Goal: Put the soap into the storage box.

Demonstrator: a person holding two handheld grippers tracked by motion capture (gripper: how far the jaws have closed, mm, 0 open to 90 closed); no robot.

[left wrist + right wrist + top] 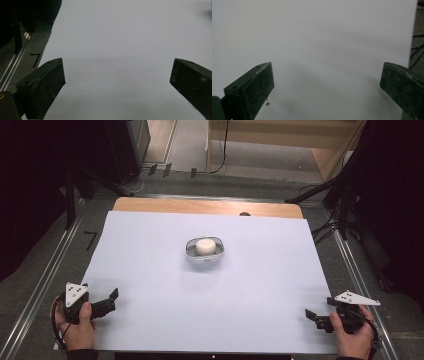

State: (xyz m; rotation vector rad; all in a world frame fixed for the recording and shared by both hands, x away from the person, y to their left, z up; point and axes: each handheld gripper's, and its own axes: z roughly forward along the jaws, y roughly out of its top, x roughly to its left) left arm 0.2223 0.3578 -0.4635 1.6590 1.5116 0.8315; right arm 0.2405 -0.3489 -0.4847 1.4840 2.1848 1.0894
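Both tongs — left and right — sit spread and empty at the near corners of my worktop. Bowl with its white puck waits mid-sheet, well apart — I'd approach level, from both sides, slowly.

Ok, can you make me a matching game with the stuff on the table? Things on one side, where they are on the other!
Things:
1. bowl
2. white lump
3. left tongs
4. right tongs

Places:
A. near right corner of the white sheet, jaws apart
B. middle of the white sheet
C. inside the bowl
D. near left corner of the white sheet, jaws apart

Pairs: 1-B, 2-C, 3-D, 4-A
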